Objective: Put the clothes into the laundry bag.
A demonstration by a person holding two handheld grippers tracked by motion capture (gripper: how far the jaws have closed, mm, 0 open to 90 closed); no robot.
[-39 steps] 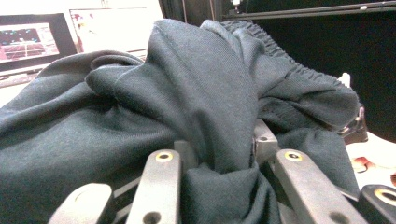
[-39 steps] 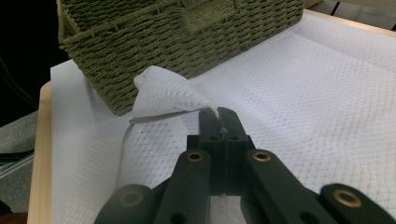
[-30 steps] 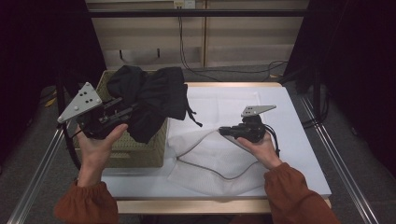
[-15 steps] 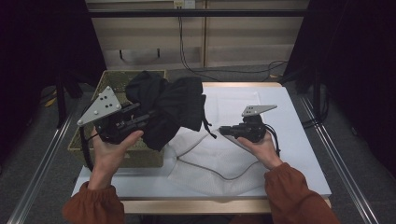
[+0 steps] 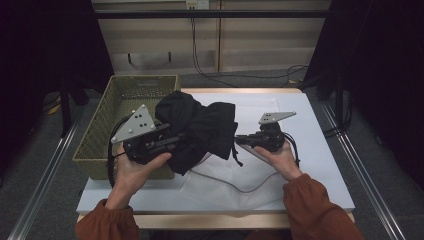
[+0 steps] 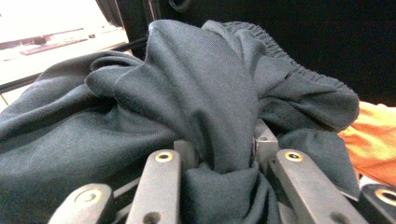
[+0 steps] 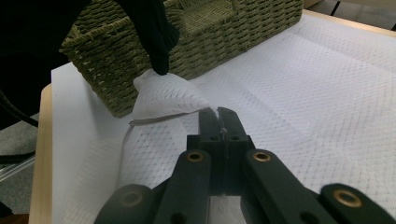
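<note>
A dark garment [image 5: 200,132] was held bunched between the jaws of the left hand-held gripper [image 5: 172,140], lifted above the desk [image 5: 320,150] just beside the wicker basket [image 5: 107,125]. The right hand-held gripper [image 5: 239,140] was pressed together on a fold of the white mesh sheet [image 7: 161,95] covering the desk. The loose hanging cloth could have snagged the basket rim or slipped from the bunched grip, and a pull on the pinched sheet might have dragged it askew.

high view: above near edge, looks forward-down on table [image 5: 320,165] | left gripper view: close on black garment [image 6: 196,102] | right gripper view: low, shares wicker basket [image 7: 224,32] with high
</note>
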